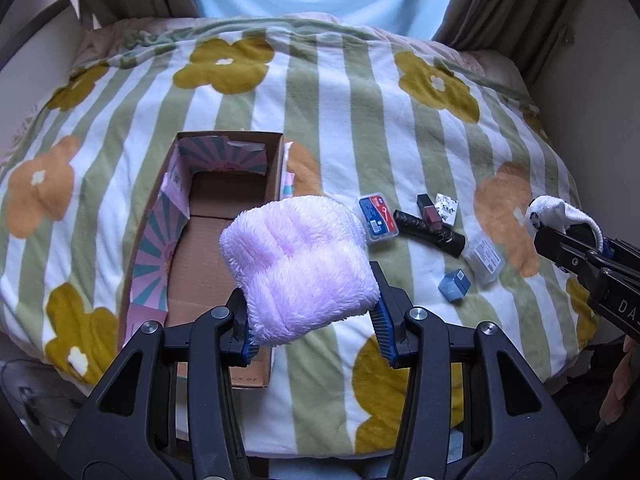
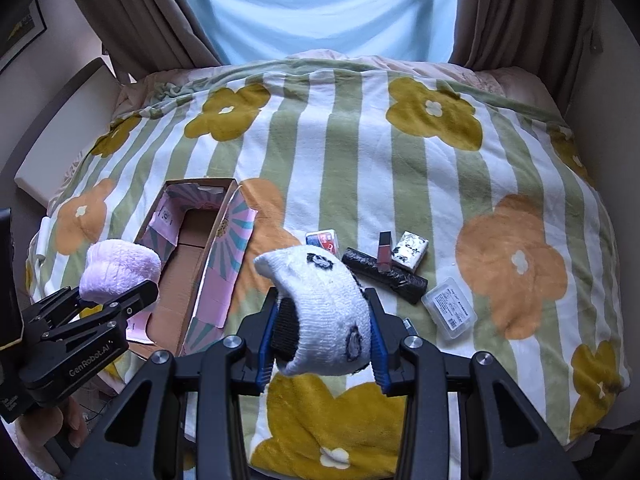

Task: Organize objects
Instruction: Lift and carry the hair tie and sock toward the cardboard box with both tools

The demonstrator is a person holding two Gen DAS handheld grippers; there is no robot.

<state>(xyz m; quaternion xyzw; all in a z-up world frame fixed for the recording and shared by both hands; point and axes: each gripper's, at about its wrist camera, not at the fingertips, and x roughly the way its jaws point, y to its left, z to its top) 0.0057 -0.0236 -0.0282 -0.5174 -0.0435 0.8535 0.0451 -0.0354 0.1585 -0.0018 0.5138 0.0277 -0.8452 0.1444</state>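
Observation:
My left gripper (image 1: pixel 312 316) is shut on a fluffy pink sock (image 1: pixel 300 264) and holds it above the near end of an open cardboard box (image 1: pixel 208 240). The pink sock also shows in the right wrist view (image 2: pixel 116 268), beside the box (image 2: pixel 188 264). My right gripper (image 2: pixel 322 332) is shut on a white sock with black patches (image 2: pixel 324 304), held above the blanket to the right of the box. That gripper shows at the right edge of the left wrist view (image 1: pixel 560 232).
On the flowered striped blanket (image 2: pixel 360 152) lie a blue-red card case (image 1: pixel 378 216), a black roll (image 1: pixel 430 232), a lipstick (image 1: pixel 430 212), a white patterned box (image 1: pixel 446 208), a clear plastic case (image 1: pixel 486 258) and a small blue box (image 1: pixel 456 286). Curtains hang behind.

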